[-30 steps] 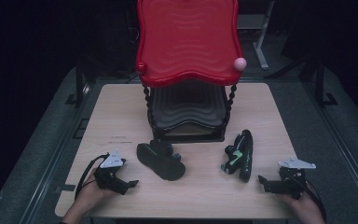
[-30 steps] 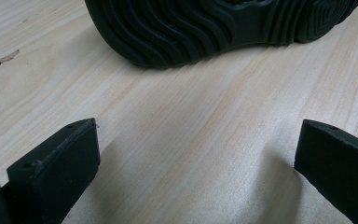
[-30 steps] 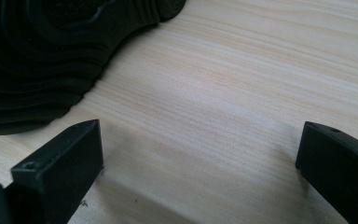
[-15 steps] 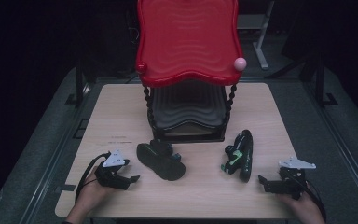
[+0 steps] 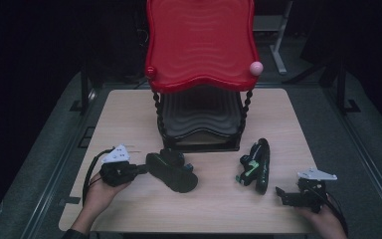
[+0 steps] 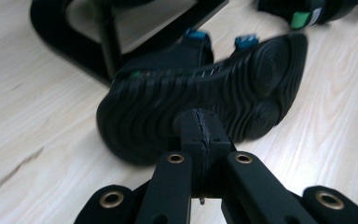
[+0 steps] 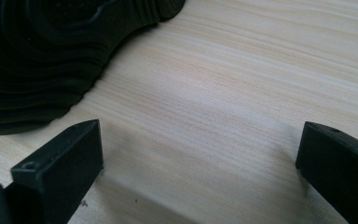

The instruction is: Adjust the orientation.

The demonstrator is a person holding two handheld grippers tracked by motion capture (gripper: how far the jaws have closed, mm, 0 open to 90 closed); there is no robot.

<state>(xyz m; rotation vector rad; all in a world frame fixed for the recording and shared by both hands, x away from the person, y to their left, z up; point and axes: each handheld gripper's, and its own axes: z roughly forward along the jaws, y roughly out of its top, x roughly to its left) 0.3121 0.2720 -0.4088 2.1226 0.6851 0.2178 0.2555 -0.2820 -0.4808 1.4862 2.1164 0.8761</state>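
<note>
Counting two black sandals (image 5: 171, 172) (image 5: 254, 166), apparently, one rack (image 5: 199, 114), two tongs (image 5: 140, 170) (image 5: 280, 191).

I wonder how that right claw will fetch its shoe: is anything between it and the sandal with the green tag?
Nothing visible. Only bare table lies between the open right gripper and the green-tagged sandal.

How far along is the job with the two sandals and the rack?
Done: nothing yet; no sandal sits on the rack. In hand: the left gripper has just been closing its jaws, apparently on the edge of the near sandal, which tilts sole-out. Left: probably carrying it to the rack, then the second sandal, lying on the table beside the open right gripper.
</note>
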